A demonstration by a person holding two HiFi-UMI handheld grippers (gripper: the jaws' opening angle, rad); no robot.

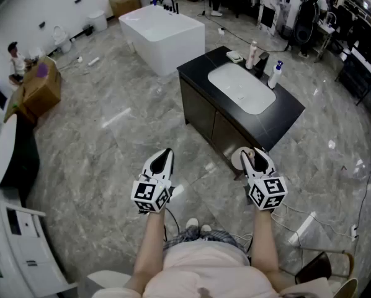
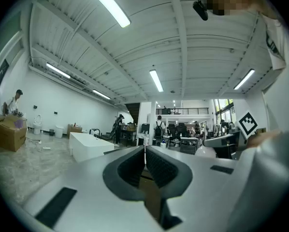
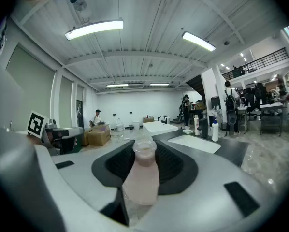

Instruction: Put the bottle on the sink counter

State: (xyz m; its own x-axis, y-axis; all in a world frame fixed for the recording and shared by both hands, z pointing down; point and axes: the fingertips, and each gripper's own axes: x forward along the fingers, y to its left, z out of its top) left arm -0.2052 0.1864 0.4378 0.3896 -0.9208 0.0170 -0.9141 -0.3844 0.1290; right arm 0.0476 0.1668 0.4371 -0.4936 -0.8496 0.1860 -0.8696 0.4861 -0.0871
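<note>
A small pale pink bottle [image 3: 142, 175] with an open clear neck stands upright between the jaws of my right gripper [image 3: 144, 153], which is shut on it. In the head view that gripper [image 1: 255, 156] hangs just short of the near corner of the black sink counter [image 1: 285, 113], and the bottle [image 1: 241, 159] shows at its tip. The counter holds a white basin [image 1: 241, 89]. My left gripper [image 1: 164, 157] hovers over the marble floor to the left, apart from the counter. Its pads meet in the left gripper view [image 2: 145, 151], with nothing between them.
On the counter's far edge stand a white bottle [image 1: 252, 54], a blue-capped pump bottle [image 1: 275, 74] and a small dish [image 1: 234, 56]. A white bathtub [image 1: 164, 36] sits beyond the counter. A cardboard box [image 1: 36, 89] and a person [image 1: 15, 61] are far left. Cables trail over the floor at right.
</note>
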